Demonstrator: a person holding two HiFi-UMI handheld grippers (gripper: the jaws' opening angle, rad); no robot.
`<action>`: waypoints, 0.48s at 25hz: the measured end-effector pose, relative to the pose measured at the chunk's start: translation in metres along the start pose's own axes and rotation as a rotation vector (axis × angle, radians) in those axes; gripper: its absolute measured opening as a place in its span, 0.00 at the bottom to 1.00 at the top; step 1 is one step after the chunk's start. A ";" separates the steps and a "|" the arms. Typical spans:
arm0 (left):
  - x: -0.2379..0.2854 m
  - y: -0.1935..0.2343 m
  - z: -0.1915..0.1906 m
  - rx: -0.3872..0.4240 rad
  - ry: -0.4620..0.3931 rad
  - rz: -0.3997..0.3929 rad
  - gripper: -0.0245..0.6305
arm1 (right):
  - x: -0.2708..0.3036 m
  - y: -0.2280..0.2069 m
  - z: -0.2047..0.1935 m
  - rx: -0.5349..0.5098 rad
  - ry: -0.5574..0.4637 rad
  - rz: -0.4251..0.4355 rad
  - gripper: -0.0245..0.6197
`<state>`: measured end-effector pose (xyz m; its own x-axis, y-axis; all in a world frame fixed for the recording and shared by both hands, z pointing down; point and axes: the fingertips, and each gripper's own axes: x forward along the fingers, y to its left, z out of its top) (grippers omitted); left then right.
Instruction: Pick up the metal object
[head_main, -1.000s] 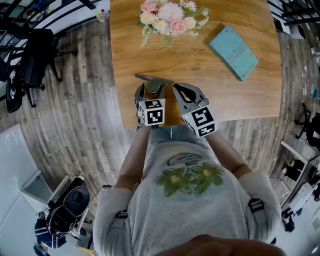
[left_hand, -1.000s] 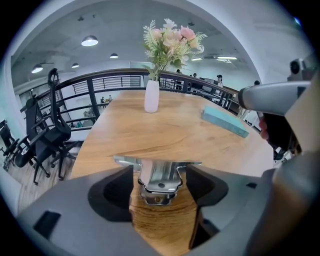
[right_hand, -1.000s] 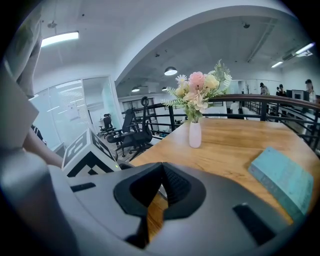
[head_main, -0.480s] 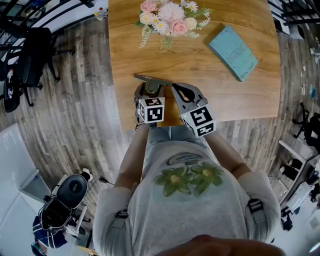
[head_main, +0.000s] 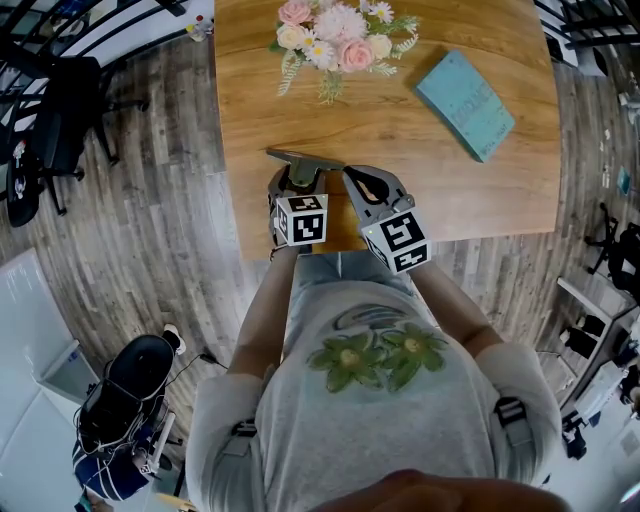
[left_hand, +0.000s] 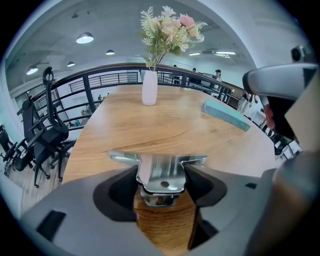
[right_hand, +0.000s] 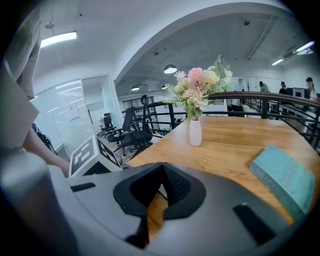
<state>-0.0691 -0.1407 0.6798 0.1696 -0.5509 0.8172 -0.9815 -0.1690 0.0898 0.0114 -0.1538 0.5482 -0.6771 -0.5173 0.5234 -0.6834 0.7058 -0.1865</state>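
The metal object (head_main: 305, 160), a shiny folded bracket with a wide flat top, rests on the wooden table (head_main: 400, 215) near its front left edge. My left gripper (head_main: 300, 180) straddles it. In the left gripper view the bracket (left_hand: 162, 172) lies between the jaws of the left gripper (left_hand: 161, 181), which are closing, their dark pads (left_hand: 122, 187) right beside its two sides. It still sits on the wood. My right gripper (head_main: 362, 180) hovers just to the right of it. In its own view the right gripper (right_hand: 161, 175) has its pads together, with nothing between them.
A white vase of flowers (head_main: 335, 45) stands at the table's far side, and a teal book (head_main: 467, 105) lies at the far right. The table's left edge (head_main: 232, 190) runs close to the left gripper. Office chairs (head_main: 60, 120) stand on the floor to the left.
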 end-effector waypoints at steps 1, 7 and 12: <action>0.000 0.000 -0.001 0.003 -0.001 -0.001 0.50 | 0.000 0.000 -0.001 0.001 0.000 0.000 0.05; -0.002 0.002 0.000 0.032 -0.014 0.003 0.49 | -0.002 0.000 -0.003 0.005 -0.002 0.001 0.05; -0.003 0.002 0.002 0.047 -0.027 0.002 0.49 | -0.005 0.000 -0.006 0.004 0.002 -0.002 0.05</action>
<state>-0.0717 -0.1411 0.6760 0.1708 -0.5727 0.8018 -0.9767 -0.2057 0.0612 0.0169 -0.1483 0.5504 -0.6752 -0.5175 0.5256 -0.6858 0.7028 -0.1891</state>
